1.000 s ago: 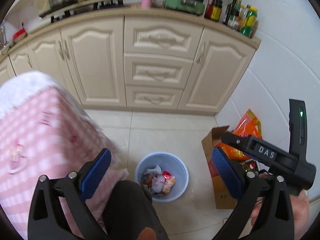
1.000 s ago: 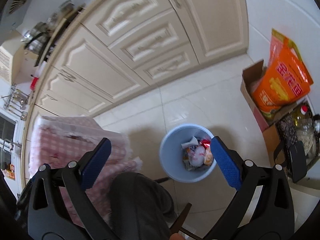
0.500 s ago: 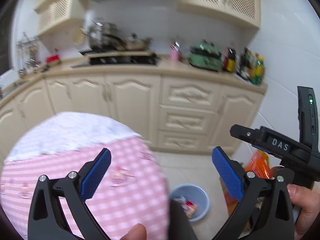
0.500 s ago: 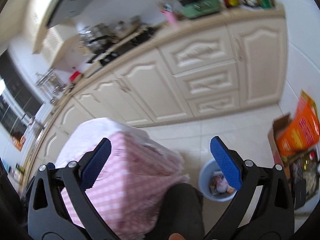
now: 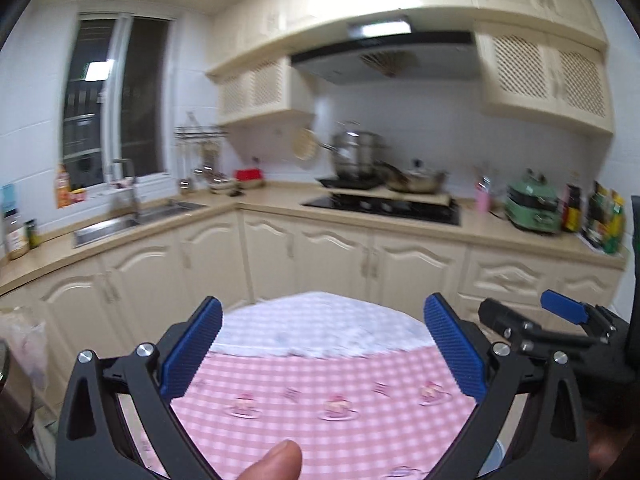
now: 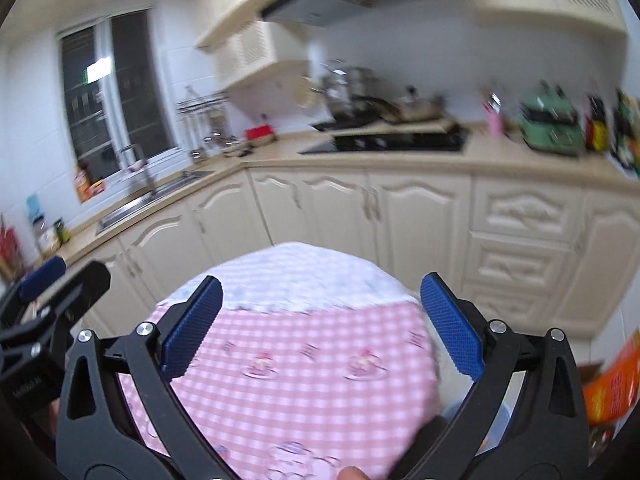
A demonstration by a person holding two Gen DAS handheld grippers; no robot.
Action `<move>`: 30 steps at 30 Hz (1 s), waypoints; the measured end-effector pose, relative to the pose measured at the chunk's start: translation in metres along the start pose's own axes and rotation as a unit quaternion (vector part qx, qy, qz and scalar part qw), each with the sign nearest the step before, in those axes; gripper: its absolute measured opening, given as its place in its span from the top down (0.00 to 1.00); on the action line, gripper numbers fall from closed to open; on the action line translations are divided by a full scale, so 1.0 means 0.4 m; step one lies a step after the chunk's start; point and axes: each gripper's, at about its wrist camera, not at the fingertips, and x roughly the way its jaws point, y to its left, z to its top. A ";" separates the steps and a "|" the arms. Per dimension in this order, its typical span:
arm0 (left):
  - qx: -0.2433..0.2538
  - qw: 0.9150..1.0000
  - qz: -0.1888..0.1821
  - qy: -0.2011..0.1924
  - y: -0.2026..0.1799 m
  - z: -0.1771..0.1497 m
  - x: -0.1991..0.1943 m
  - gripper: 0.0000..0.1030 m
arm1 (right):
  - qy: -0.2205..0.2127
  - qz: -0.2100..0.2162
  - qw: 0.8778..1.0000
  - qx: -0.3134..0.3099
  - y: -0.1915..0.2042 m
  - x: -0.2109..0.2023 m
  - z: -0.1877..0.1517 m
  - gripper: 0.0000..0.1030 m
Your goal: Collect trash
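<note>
Hovering above the pink checked tablecloth [image 5: 320, 392], the left gripper [image 5: 322, 350] was held with jaws spread, nothing grasped | right gripper [image 6: 320, 324] was likewise spread and empty over the cloth's near edge | blue trash bin [image 6: 494, 420] was glimpsed, blurred, beyond the cloth's right edge, behind the right finger.

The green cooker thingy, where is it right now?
The green cooker sits on the counter at the right in both views, between the pink cup and the dark bottles.
</note>
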 end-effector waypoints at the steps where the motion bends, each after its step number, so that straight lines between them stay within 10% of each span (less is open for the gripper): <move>1: -0.004 1.000 0.009 -0.005 0.023 0.005 -0.012 0.04 | -0.007 0.004 1.000 -0.012 0.034 -0.003 0.005 0.06; 12: -0.031 0.995 0.090 -0.041 0.161 0.018 -0.115 0.04 | -0.035 0.014 0.998 -0.044 0.167 -0.019 0.025 0.06; 30: -0.058 0.992 0.104 -0.040 0.214 -0.010 -0.116 0.04 | -0.051 0.027 0.996 -0.065 0.204 -0.042 0.025 0.06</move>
